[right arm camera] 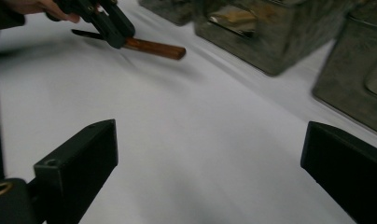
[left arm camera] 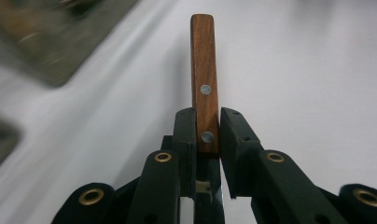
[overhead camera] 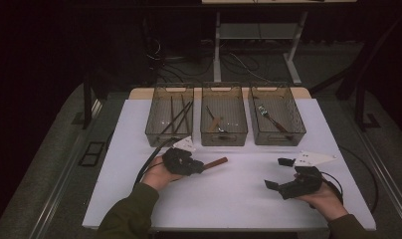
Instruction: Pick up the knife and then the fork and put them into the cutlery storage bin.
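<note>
Hands come in over the near edge of the table (overhead camera: 139, 199), one gripper in each. Our right gripper (overhead camera: 277, 174) rests close to the near right corner with its jaws spread wide and nothing between them; we judge it is simply parked out of the way while the other side works.

Toward the left, a little farther in, our left gripper (overhead camera: 201, 166) has its jaws pressed on a knife (overhead camera: 215, 163), pinching the wooden handle (left arm camera: 204, 88) near the end where it meets the blade (left arm camera: 213, 205). The handle sticks out ahead of the jaws toward the middle of the table, and the blade runs back under the gripper, toward the hand. In the right gripper view the knife looks lifted clear of the table top, though we cannot be sure. Gripping the flat wood rather than the thin steel likely gives the pads a firmer hold.

Along the far edge stand three mesh baskets in a row: the left basket (overhead camera: 150, 128) holds chopsticks (overhead camera: 179, 117), the middle basket (overhead camera: 224, 138) a wooden-handled utensil (overhead camera: 215, 123), the right basket (overhead camera: 298, 127) a fork (overhead camera: 273, 119). Sorted that way, the knife probably belongs in one of them.
</note>
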The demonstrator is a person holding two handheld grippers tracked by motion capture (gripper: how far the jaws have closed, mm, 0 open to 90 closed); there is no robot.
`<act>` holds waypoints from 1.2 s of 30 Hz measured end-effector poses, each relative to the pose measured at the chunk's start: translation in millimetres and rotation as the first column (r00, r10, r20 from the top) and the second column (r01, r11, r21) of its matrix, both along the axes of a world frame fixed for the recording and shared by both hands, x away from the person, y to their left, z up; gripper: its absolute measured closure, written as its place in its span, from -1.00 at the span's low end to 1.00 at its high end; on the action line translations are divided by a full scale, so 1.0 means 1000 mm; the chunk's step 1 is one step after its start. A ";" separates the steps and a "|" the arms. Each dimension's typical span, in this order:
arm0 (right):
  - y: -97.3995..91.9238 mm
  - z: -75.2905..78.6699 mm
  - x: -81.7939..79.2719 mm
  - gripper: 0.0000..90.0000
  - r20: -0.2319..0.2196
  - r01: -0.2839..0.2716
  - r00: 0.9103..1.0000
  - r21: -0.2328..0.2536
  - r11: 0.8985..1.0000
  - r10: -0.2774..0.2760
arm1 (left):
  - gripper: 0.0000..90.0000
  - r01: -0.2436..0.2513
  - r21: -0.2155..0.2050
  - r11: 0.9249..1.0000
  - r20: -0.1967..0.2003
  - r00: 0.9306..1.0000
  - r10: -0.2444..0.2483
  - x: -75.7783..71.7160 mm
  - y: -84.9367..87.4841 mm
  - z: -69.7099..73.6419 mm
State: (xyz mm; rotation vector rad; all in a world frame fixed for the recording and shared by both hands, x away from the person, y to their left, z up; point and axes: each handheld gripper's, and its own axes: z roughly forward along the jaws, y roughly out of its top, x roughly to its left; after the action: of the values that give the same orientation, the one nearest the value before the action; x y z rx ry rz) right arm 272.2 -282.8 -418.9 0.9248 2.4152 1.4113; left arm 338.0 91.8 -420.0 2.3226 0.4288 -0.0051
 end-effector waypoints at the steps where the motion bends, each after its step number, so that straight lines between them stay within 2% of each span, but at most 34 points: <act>1: 0.003 0.002 0.001 -0.92 0.000 -0.017 1.000 -0.008 1.000 0.017 | 0.70 0.017 -0.002 1.000 0.004 1.000 -0.017 -0.004 -0.004 0.002; 2: 0.006 0.005 0.001 -0.92 -0.008 -0.041 0.999 -0.021 0.999 0.041 | 0.70 0.039 -0.001 0.999 0.007 0.999 -0.039 -0.008 -0.008 0.004; 4: 0.013 0.011 0.003 -0.70 -0.028 -0.106 0.994 -0.054 0.993 0.104 | 0.70 0.077 -0.002 0.997 0.010 0.997 -0.077 -0.014 -0.016 0.007; 7: 0.026 0.017 0.006 -0.68 -0.044 -0.187 0.982 -0.064 0.980 0.184 | 0.70 0.143 0.014 0.990 0.019 0.989 -0.143 -0.022 -0.028 0.011; 8: 0.031 0.018 0.006 -0.68 -0.052 -0.212 0.977 -0.065 0.975 0.209 | 0.70 0.159 0.018 0.987 0.026 0.987 -0.159 -0.025 -0.032 0.012; 9: 0.037 0.019 0.007 -0.68 -0.052 -0.233 0.972 -0.073 0.970 0.230 | 0.70 0.186 0.027 0.982 0.048 0.981 -0.187 -0.027 -0.036 0.014; 10: 0.042 0.020 0.009 -0.68 -0.057 -0.256 0.966 -0.079 0.964 0.252 | 0.70 0.196 0.024 0.980 0.048 0.979 -0.197 -0.029 -0.039 0.014; 11: 0.048 0.020 0.010 -0.68 -0.063 -0.289 0.957 -0.092 0.953 0.284 | 0.70 0.210 0.025 0.977 0.052 0.976 -0.211 -0.032 -0.042 0.015; 12: 0.054 0.019 0.011 -0.68 -0.067 -0.301 0.953 -0.101 0.948 0.295 | 0.70 0.220 0.022 0.975 0.055 0.974 -0.221 -0.035 -0.045 0.016; 13: 0.061 0.018 0.012 -0.67 -0.083 -0.326 0.945 -0.113 0.939 0.318 | 0.70 0.245 0.030 0.969 0.060 0.967 -0.246 -0.037 -0.046 0.018; 14: 0.067 0.016 0.012 -0.66 -0.094 -0.346 0.937 -0.123 0.930 0.336 | 0.70 0.250 0.024 0.968 0.052 0.967 -0.251 -0.040 -0.048 0.019; 15: 0.072 0.015 0.014 -0.61 -0.094 -0.375 0.927 -0.142 0.916 0.364 | 0.70 0.261 0.021 0.965 0.056 0.964 -0.262 -0.042 -0.050 0.020; 16: 0.076 0.013 0.016 -0.54 -0.087 -0.412 0.911 -0.160 0.897 0.403 | 0.70 0.270 0.017 0.963 0.051 0.961 -0.271 -0.044 -0.051 0.021; 17: 0.080 0.012 0.016 -0.52 -0.096 -0.436 0.900 -0.163 0.885 0.426 | 0.70 0.283 0.019 0.959 0.051 0.958 -0.284 -0.045 -0.053 0.022; 18: 0.084 0.011 0.016 -0.47 -0.105 -0.449 0.894 -0.167 0.878 0.437 | 0.70 0.288 0.018 0.957 0.050 0.956 -0.289 -0.047 -0.054 0.022; 19: 0.088 0.010 0.016 -0.39 -0.121 -0.476 0.879 -0.167 0.863 0.462 | 0.70 0.297 0.023 0.954 0.050 0.953 -0.298 -0.048 -0.055 0.023; 21: 0.095 0.009 0.017 -0.25 -0.140 -0.510 0.859 -0.170 0.843 0.492 | 0.70 0.314 0.032 0.949 0.072 0.946 -0.315 -0.049 -0.056 0.024; 22: 0.098 0.008 0.018 -0.18 -0.154 -0.535 0.844 -0.180 0.826 0.513 | 0.70 0.319 0.036 0.947 0.066 0.945 -0.320 -0.049 -0.056 0.024; 23: 0.102 0.007 0.018 -0.12 -0.160 -0.546 0.838 -0.197 0.815 0.522 | 0.70 0.314 0.031 0.949 0.047 0.948 -0.315 -0.051 -0.056 0.025; 25: 0.108 0.005 0.017 0.02 -0.179 -0.567 0.823 -0.206 0.798 0.539 | 0.70 0.329 0.032 0.944 0.056 0.942 -0.331 -0.050 -0.057 0.024; 26: 0.110 0.004 0.016 0.10 -0.184 -0.571 0.820 -0.218 0.791 0.541 | 0.70 0.334 0.037 0.942 0.060 0.940 -0.336 -0.050 -0.057 0.024; 29: 0.114 0.002 0.015 0.34 -0.196 -0.593 0.805 -0.233 0.771 0.560 | 0.70 0.348 0.041 0.937 0.044 0.936 -0.350 -0.052 -0.059 0.023; 31: 0.115 0.001 0.013 0.46 -0.214 -0.598 0.801 -0.242 0.764 0.559 | 0.70 0.356 0.041 0.934 0.043 0.933 -0.357 -0.053 -0.060 0.023; 33: 0.116 0.001 0.012 0.59 -0.203 -0.617 0.787 -0.245 0.748 0.582 | 0.70 0.366 0.046 0.930 0.044 0.929 -0.368 -0.053 -0.061 0.023; 34: 0.116 0.000 0.012 0.64 -0.204 -0.622 0.783 -0.246 0.743 0.588 | 0.70 0.368 0.049 0.928 0.042 0.928 -0.370 -0.054 -0.062 0.023; 35: 0.116 0.001 0.011 0.65 -0.214 -0.624 0.781 -0.243 0.743 0.587 | 0.70 0.373 0.055 0.926 0.047 0.925 -0.376 -0.054 -0.062 0.024; 36: 0.117 0.001 0.010 0.66 -0.220 -0.622 0.782 -0.242 0.744 0.582 | 0.70 0.373 0.051 0.926 0.043 0.926 -0.376 -0.055 -0.062 0.024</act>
State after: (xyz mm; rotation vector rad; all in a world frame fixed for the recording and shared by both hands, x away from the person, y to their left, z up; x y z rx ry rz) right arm 282.1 -166.3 -417.9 0.1428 3.0907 1.0867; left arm 283.2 29.3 -396.3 2.4061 -0.0481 -0.1224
